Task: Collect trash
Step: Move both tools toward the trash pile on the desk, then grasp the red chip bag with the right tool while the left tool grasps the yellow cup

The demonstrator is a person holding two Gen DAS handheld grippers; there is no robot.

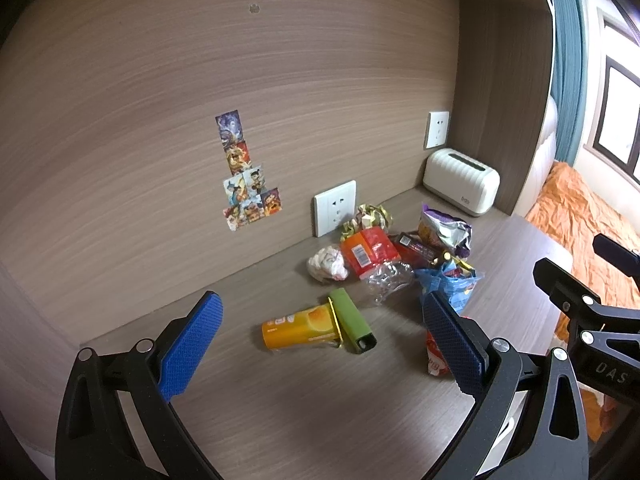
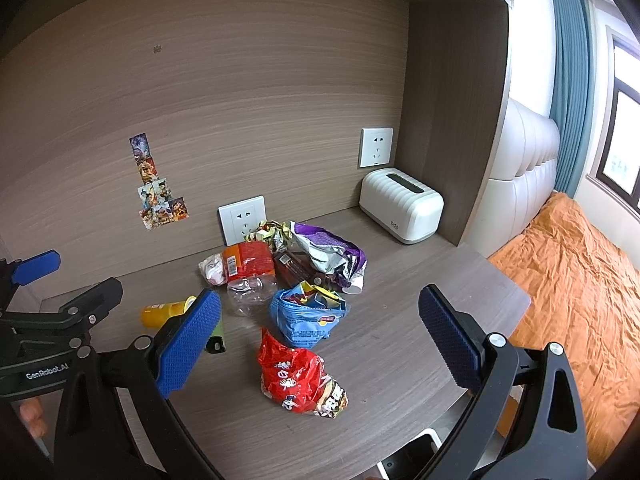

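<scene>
Both grippers, left gripper (image 1: 322, 336) and right gripper (image 2: 320, 336), hovered with fingers spread wide, holding nothing. The trash lay mid-frame on the surface (image 2: 420, 360): red snack bag (image 2: 298, 380) nearest, blue bag (image 2: 308, 314) and crushed bottle (image 2: 250, 280) behind. The crinkled bags would likely slip from a shallow pinch, or skid toward the surface's edge.

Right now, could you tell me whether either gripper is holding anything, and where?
Nothing is held. The left gripper and right gripper are both open above the desk.

Left gripper (image 1: 320, 336) and right gripper (image 2: 320, 336), fingers spread wide, side by side.
</scene>
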